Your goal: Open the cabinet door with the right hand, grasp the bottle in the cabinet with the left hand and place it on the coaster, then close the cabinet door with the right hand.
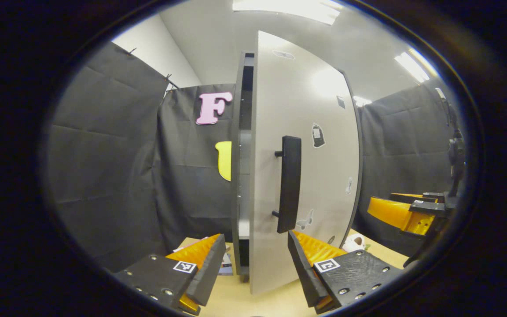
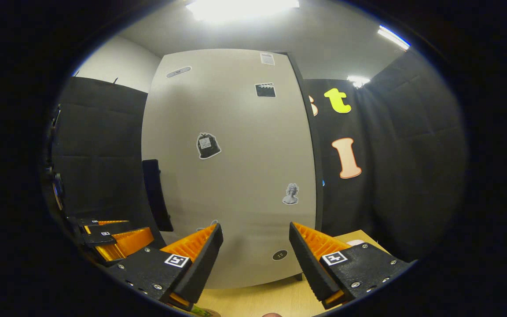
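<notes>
In the left gripper view the left gripper (image 1: 257, 264) sits at six o'clock with its fingers spread wide, nothing between them. Straight ahead at twelve o'clock stands the cabinet (image 1: 241, 176), seen edge-on, its door (image 1: 319, 176) swung slightly ajar, so a dark slit of the interior shows along the left of the door. The black bar handle (image 1: 289, 184) stands upright on the door face, just above the gripper's right finger. Stickers dot the door panel. The bottle is hidden and the coaster cannot be made out. At three o'clock, well apart, the right gripper (image 1: 405, 213) hangs by the door's far edge over the wooden table (image 1: 275, 301).

In the right gripper view the right gripper (image 2: 255, 264) is at six o'clock, claw wide and holding nothing, facing the door front (image 2: 231, 176). The handle (image 2: 156, 196) sits at nine o'clock, and below it the left gripper (image 2: 112, 242) shows at eight o'clock
</notes>
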